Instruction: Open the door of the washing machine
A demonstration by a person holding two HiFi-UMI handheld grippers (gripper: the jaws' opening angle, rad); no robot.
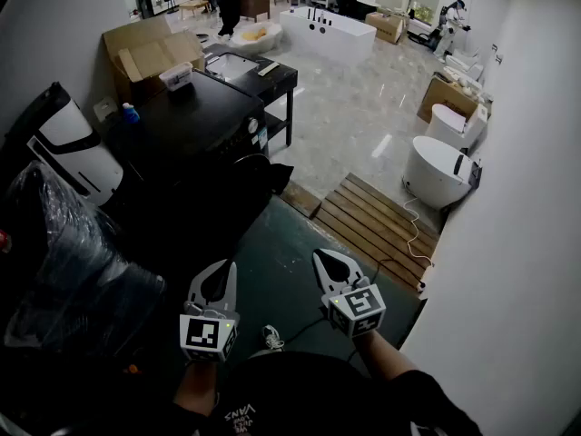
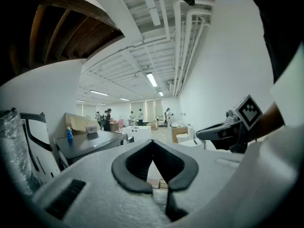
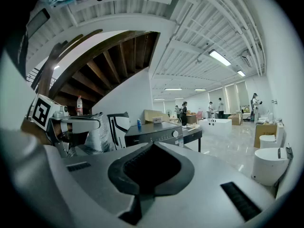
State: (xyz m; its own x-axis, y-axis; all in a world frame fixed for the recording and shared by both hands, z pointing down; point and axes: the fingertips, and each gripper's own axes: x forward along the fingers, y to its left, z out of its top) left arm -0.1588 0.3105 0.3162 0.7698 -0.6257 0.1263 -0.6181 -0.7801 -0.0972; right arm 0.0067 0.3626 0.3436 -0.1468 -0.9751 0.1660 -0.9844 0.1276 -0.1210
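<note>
The black washing machine [image 1: 195, 125] stands ahead and to the left in the head view, with its control knob [image 1: 252, 127] on the front edge; its door side is in dark shadow and I cannot make out the door. It also shows in the left gripper view [image 2: 90, 144] and the right gripper view [image 3: 156, 134]. My left gripper [image 1: 219, 265] and right gripper [image 1: 323, 255] are held side by side low in the head view, well short of the machine. Both are shut with nothing between the jaws [image 2: 153, 142] [image 3: 153, 146].
A blue bottle [image 1: 131, 113] and a white box [image 1: 176, 76] sit on the machine's top. A black table [image 1: 268, 78] stands behind it, and a plastic-wrapped bundle [image 1: 64, 262] at my left. A wooden pallet [image 1: 377, 225] and white toilets [image 1: 438, 171] lie to the right. People stand far back.
</note>
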